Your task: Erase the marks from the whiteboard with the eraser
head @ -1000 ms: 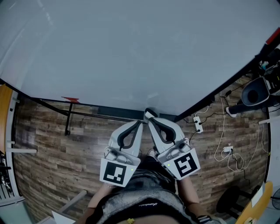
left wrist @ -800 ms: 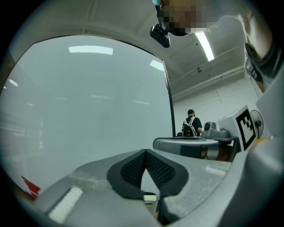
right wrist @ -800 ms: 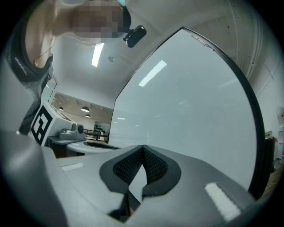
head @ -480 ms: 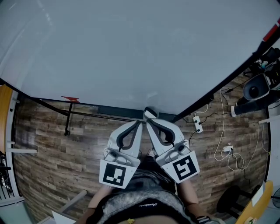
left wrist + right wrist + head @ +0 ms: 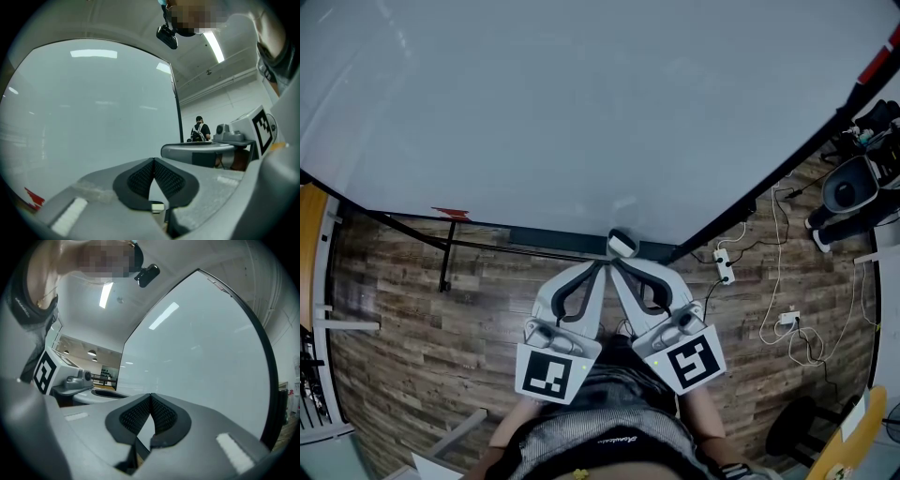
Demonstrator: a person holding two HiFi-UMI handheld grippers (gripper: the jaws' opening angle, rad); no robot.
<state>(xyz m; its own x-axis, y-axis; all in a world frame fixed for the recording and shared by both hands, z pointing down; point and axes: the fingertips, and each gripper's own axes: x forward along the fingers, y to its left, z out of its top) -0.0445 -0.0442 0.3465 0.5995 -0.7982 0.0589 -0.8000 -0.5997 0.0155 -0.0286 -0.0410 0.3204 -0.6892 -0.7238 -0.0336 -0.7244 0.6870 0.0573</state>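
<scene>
The whiteboard point(image 5: 581, 103) fills the upper head view; I see no marks on its face in any view. It also spreads across the left gripper view as whiteboard point(image 5: 93, 108) and the right gripper view as whiteboard point(image 5: 201, 348). No eraser is clearly visible. My left gripper point(image 5: 600, 266) and right gripper point(image 5: 615, 265) are held side by side below the board's lower edge, tips nearly touching. Both are shut and empty: left gripper point(image 5: 153, 161), right gripper point(image 5: 150, 397). A small white and black thing point(image 5: 622, 244) lies just beyond the tips; I cannot tell what it is.
A red scrap point(image 5: 450, 214) sits at the board's lower left edge, by the black stand bars point(image 5: 442, 258). On the wooden floor at right lie a power strip point(image 5: 726, 267) and cables point(image 5: 787, 323). A chair base point(image 5: 844, 192) stands far right. A person point(image 5: 201, 129) stands far off.
The right gripper has edged slightly left, so its tip now lies against the left gripper's tip. The left gripper has stayed put. Both jaws remain shut.
</scene>
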